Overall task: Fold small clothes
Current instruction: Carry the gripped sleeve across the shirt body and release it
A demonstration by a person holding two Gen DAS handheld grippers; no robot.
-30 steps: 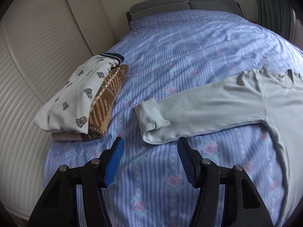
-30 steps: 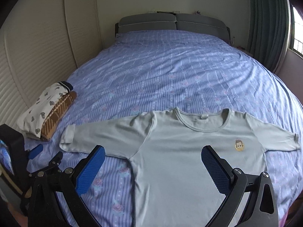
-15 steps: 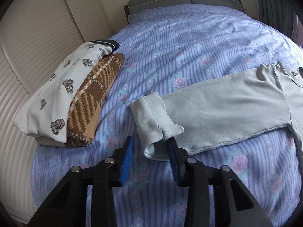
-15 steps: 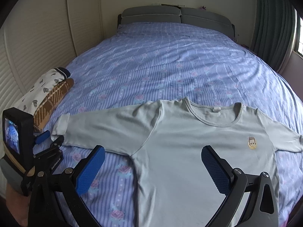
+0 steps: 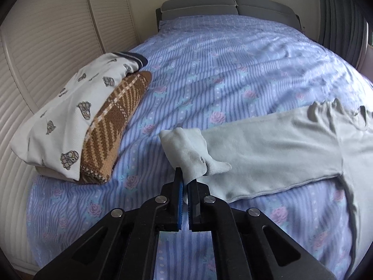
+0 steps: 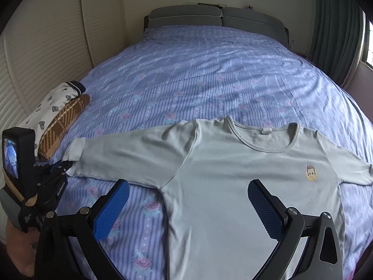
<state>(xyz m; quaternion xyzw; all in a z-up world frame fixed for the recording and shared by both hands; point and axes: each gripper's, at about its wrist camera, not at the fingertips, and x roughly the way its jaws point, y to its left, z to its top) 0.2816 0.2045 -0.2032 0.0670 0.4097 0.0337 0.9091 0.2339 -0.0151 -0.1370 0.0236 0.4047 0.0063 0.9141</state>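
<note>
A pale green long-sleeved shirt (image 6: 233,163) lies spread flat on the bed, front up, with a small cartoon badge on the chest. Its one sleeve (image 5: 268,149) stretches toward the bed's left side and ends in a turned-back cuff (image 5: 186,154). My left gripper (image 5: 185,184) is shut on the near edge of that cuff, and the cloth bunches up just past the blue pads. In the right wrist view the left gripper (image 6: 64,166) shows at the cuff end. My right gripper (image 6: 186,200) hangs open over the shirt's lower body, nothing between its fingers.
Folded clothes are stacked at the bed's left edge: a white printed garment (image 5: 67,119) over a brown plaid one (image 5: 112,130). The blue striped bedsheet (image 6: 209,79) runs back to a grey headboard (image 6: 216,16). A slatted wardrobe stands on the left, curtains on the right.
My left gripper moved forward onto the sleeve cuff and shut on its edge, bunching the cloth. The right gripper stayed open over the shirt, nearly still.
</note>
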